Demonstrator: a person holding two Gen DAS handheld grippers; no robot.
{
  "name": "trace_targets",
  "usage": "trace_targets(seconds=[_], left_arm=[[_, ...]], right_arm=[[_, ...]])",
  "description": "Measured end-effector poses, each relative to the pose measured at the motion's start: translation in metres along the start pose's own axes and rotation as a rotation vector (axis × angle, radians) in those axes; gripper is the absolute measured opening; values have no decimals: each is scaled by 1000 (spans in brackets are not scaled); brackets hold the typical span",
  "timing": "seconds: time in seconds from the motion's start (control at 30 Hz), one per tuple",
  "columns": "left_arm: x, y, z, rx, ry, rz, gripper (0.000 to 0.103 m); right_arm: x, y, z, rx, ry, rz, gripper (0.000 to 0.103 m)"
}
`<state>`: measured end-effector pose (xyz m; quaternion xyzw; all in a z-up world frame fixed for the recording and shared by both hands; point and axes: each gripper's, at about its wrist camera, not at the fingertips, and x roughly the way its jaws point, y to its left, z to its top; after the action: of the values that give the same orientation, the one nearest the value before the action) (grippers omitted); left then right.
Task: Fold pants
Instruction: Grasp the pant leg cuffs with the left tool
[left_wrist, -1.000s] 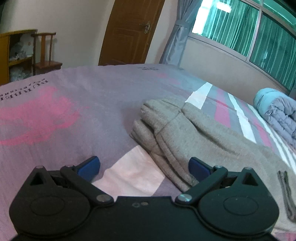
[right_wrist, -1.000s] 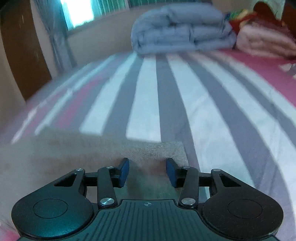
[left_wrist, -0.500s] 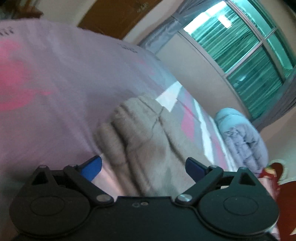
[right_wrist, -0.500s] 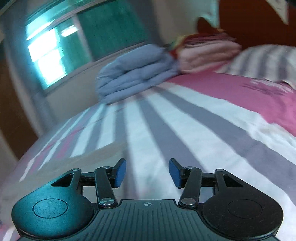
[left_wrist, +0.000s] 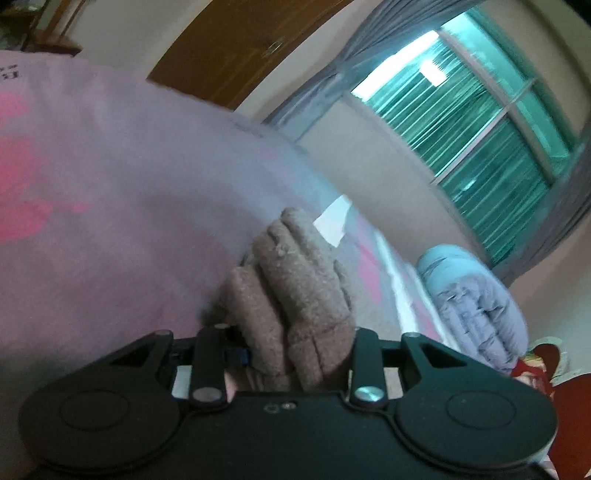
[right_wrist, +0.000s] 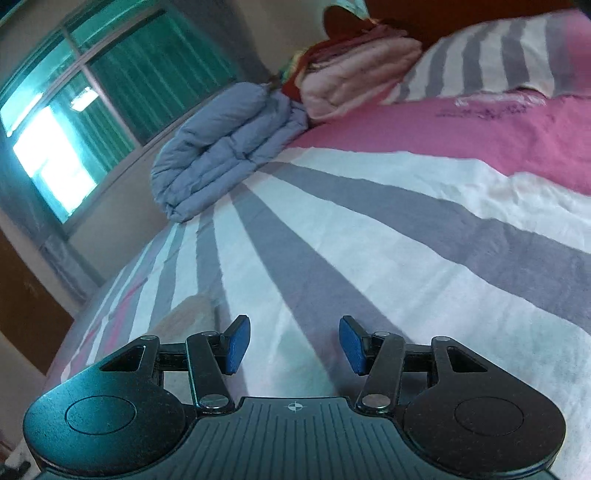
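Pants (left_wrist: 295, 295), grey-brown and bunched into thick ridges, sat low in the centre of my left wrist view, on the bed (left_wrist: 110, 206), and ran up from between my left fingers toward the middle of the frame. My left gripper (left_wrist: 299, 354) was closing on that bunched fabric: the cloth filled the gap, one blue pad (left_wrist: 238, 356) showed pressed against its left side, and the other pad was hidden behind the cloth. The picture was tilted and a little blurred. It alone showed the brown door (left_wrist: 236, 48) along the top and the pink printed patch (left_wrist: 18, 206) on the bedcover at the left edge. The green-curtained window (left_wrist: 480, 122) filled its upper right, with a folded blue quilt (left_wrist: 476, 306) at the right.

My right wrist view showed much less of the pants: only a small pale corner (right_wrist: 192, 314) at lower left, just beyond my left-hand finger. My right gripper (right_wrist: 294, 345) stood about half open with nothing between its blue pads (right_wrist: 238, 345), over the grey and white stripes of the bedcover (right_wrist: 369, 258). Only this view showed the pink band (right_wrist: 461, 136) of the cover at the upper right, the striped pillow (right_wrist: 498, 51) above it, and the folded pink blanket (right_wrist: 354, 74) stacked beside the blue quilt (right_wrist: 225, 147) in the upper middle. The window (right_wrist: 92, 103) lay at its upper left.
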<state>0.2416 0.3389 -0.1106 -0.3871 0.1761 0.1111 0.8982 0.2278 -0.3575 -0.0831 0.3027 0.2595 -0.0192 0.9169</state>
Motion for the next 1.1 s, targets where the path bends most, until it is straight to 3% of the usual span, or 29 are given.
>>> trace_targets(seconds=[0.1,0.2,0.33,0.43,0.53,0.67,0.73,0.83,0.97,1.1], left_arm=[[-12,-10,1,23,-14,4,26],[-17,-14,0,36,0,21,26],[-21,-8,-6,26,15,43,29],[-22,2,-8,-8,13,34,31],[-22,2,-8,-3,16,37,31],[-22,1,-9,-1,18,38,33],[-22,5,-10,-14,14,25,33],[-24,0,-11,1,11,33,33],[-29,-20,-10,140,13,92,33],[-27,-15,-9,121,36,88,34]], right_arm=[[1,20,-1,-161,-8,37,54],[-8,39,-9,-253,27,207,54],[-9,56,-24,-381,69,195,54],[-4,70,-40,-462,142,275,53],[14,82,-59,-552,183,169,54],[11,105,-79,-721,106,109,54],[-15,114,-80,-736,1,241,54],[-23,138,-95,-785,66,382,54],[-22,160,-119,-822,102,459,54],[-17,181,-135,-821,128,515,54]])
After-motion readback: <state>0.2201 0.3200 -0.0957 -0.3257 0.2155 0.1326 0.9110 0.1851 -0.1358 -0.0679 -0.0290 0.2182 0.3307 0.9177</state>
